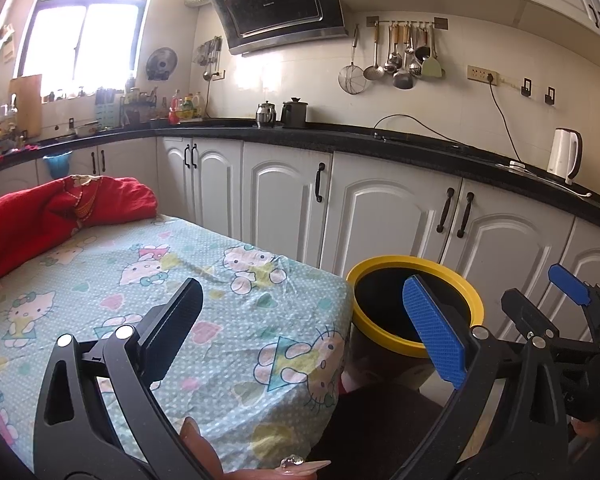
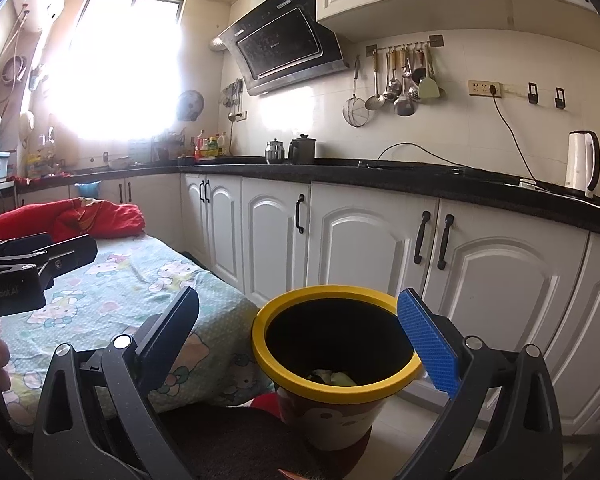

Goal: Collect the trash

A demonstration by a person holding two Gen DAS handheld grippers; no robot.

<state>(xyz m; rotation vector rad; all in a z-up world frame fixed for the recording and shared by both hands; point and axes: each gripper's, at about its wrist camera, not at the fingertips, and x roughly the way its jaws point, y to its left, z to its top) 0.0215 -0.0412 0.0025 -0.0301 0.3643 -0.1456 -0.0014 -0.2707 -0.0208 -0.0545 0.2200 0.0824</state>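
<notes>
Both hand-held grippers released, empty, at the bin

Yellow-rimmed round plastic trash bin (image 2: 334, 356) stands directly ahead of right hand-held gripper (image 2: 320, 336); left hand-held gripper (image 1: 312, 328) is farther away.

Both pictures are lit by strong daylight from the window (image 1: 86, 36) at the upper left. In the right wrist view the window (image 2: 116, 68) is blown out to pure white, and haze is spread over the wall and the things on the sill around it. A bright patch of glare is seen on the tiled wall (image 1: 260, 76) below the range hood (image 1: 280, 8). Heavy fisheye bending is shown: the cupboards (image 1: 380, 208) and the worktop (image 1: 420, 152) are curved, and the corners are darkened to black. The middle is sharp; the near fingers (image 2: 428, 340) are slightly soft. The inside of the bin (image 2: 336, 340) is left in deep shadow.
</notes>
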